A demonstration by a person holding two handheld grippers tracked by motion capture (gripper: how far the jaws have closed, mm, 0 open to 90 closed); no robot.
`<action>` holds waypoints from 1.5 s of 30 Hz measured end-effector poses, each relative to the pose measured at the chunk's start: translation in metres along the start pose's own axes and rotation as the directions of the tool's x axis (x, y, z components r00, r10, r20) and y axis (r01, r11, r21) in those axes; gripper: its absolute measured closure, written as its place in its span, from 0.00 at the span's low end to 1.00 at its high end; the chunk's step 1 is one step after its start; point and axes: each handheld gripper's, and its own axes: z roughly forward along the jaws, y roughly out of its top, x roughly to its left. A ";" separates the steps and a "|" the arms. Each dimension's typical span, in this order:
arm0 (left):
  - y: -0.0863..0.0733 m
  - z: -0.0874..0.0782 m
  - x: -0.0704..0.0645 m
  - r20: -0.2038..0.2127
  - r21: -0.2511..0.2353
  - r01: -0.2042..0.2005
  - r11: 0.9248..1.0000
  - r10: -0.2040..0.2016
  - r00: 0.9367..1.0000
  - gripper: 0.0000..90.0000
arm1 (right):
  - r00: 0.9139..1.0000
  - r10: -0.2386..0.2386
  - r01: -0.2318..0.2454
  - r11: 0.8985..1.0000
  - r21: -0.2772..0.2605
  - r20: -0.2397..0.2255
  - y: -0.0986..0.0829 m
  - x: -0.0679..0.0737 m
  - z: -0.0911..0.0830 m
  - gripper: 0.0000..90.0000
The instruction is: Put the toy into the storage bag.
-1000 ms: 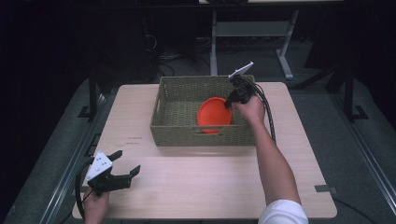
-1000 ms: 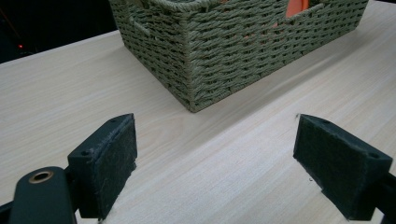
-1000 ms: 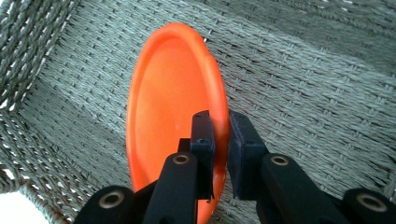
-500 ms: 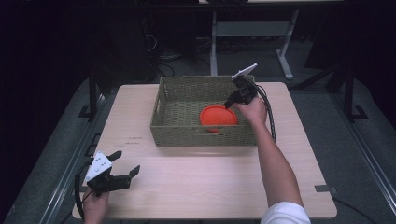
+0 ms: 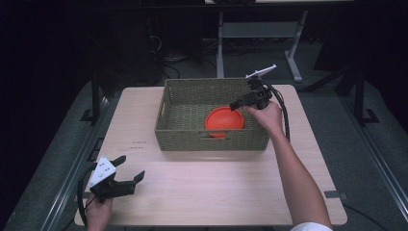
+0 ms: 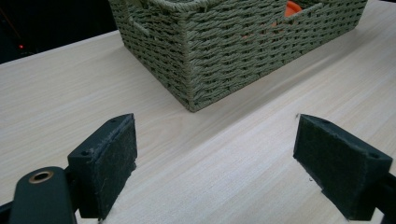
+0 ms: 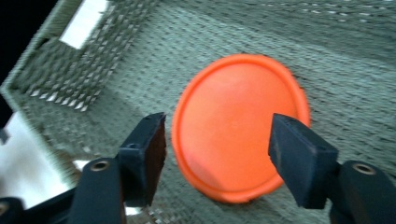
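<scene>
One orange disc (image 5: 224, 120) in one basket (image 5: 183, 137).

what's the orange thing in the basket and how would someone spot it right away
Start at the light wooden table and find the woven olive-green basket near its far edge. Inside, toward its right side and near the front wall, lies a flat round orange disc, just below the right gripper, whose jaws are open. It is the one bright, smooth thing against the dull woven basket.
</scene>
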 end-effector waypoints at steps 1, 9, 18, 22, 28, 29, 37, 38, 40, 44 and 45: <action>0.000 0.000 0.000 0.000 0.001 -0.001 1.000 0.001 1.000 0.14 | 1.000 -0.005 0.005 1.000 -0.002 -0.008 -0.001 0.001 -0.002 0.37; 0.000 0.000 0.000 0.002 0.001 0.003 1.000 -0.003 1.000 0.14 | 0.998 -0.036 0.035 0.999 -0.004 -0.057 -0.006 0.011 -0.017 0.32; 0.000 0.000 0.000 -0.001 0.003 0.002 1.000 -0.002 1.000 0.14 | 0.993 -0.073 0.071 0.997 -0.022 -0.095 -0.017 0.018 -0.031 0.29; 0.000 -0.001 0.000 -0.002 0.002 0.000 1.000 0.000 1.000 0.14 | 0.991 -0.081 0.079 0.997 -0.020 -0.106 -0.024 0.020 -0.035 0.28; 0.000 0.000 0.000 -0.002 0.007 0.001 1.000 -0.001 1.000 0.14 | 0.987 -0.106 0.103 0.994 -0.035 -0.124 -0.033 0.024 -0.042 0.28; 0.000 0.000 0.000 -0.001 0.006 -0.002 1.000 0.002 1.000 0.14 | 0.984 -0.116 0.112 0.993 -0.041 -0.134 -0.037 0.026 -0.045 0.27; 0.000 0.000 0.000 -0.005 0.007 -0.003 1.000 0.003 1.000 0.14 | 0.974 -0.164 0.156 0.986 -0.060 -0.156 -0.056 0.030 -0.055 0.27; 0.000 0.000 0.000 -0.005 0.007 -0.003 1.000 0.003 1.000 0.14 | 0.974 -0.164 0.156 0.986 -0.062 -0.158 -0.059 0.030 -0.056 0.27; 0.000 -0.001 0.000 -0.004 0.006 -0.002 1.000 0.002 1.000 0.14 | 0.974 -0.163 0.155 0.986 -0.063 -0.158 -0.062 0.029 -0.057 0.27; -0.001 -0.001 0.000 -0.007 0.007 -0.003 1.000 0.003 1.000 0.14 | 0.970 -0.169 0.158 0.985 -0.076 -0.175 -0.077 0.027 -0.061 0.26; -0.001 -0.001 0.000 -0.007 0.008 -0.004 1.000 0.004 1.000 0.14 | 0.970 -0.169 0.158 0.985 -0.073 -0.174 -0.079 0.027 -0.061 0.26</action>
